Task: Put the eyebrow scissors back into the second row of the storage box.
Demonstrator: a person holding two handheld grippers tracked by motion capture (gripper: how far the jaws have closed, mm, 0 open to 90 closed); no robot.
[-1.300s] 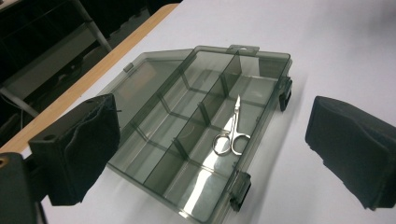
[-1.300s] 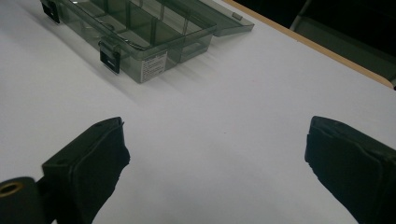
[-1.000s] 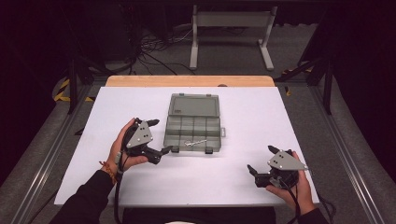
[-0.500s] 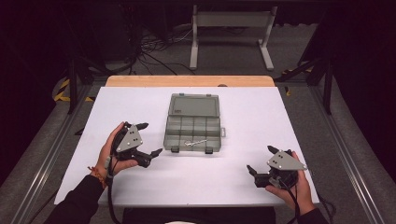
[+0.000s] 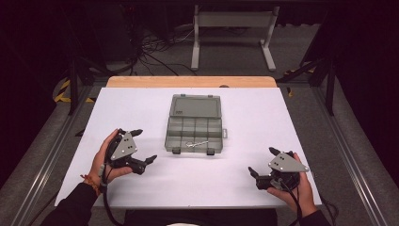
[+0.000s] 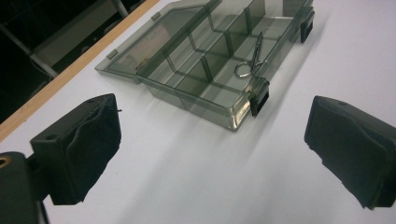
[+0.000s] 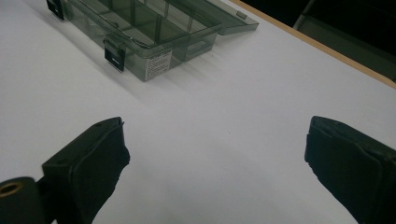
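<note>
- The organiser box [image 5: 194, 130] is smoky translucent plastic, rectangular, lying open near the middle of the surface [image 5: 141, 106], with its flat lid [image 5: 195, 105] folded back away from the person.
- Thin see-through walls split its tray into a grid of small square compartments; two dark, blocky latches [image 6: 259, 96] sit on its near edge.
- A small metal piece [image 6: 250, 63], thin and shiny with ring-shaped loops like tiny scissors, lies in a front-row compartment close to the near wall.
- A pale label [image 7: 159, 60] with fine print is stuck on one short outer wall of the box.
- The surface is matt white and smooth, with a strip of light wood [image 5: 190, 81] along its far edge.
- The left claw [image 5: 144, 147] is held just left of the box's near corner, well open with nothing between its jaws; its black pads [image 6: 95, 140] look soft and slightly crumpled in the left gripper view.
- The right claw [image 5: 261, 162] rests at the near right of the surface, well apart from the box, equally wide open and empty; its pads [image 7: 100, 158] have the same rough black padding.
- Each claw carries a grey three-cornered plate [image 5: 124, 145] with small holes on top.
</note>
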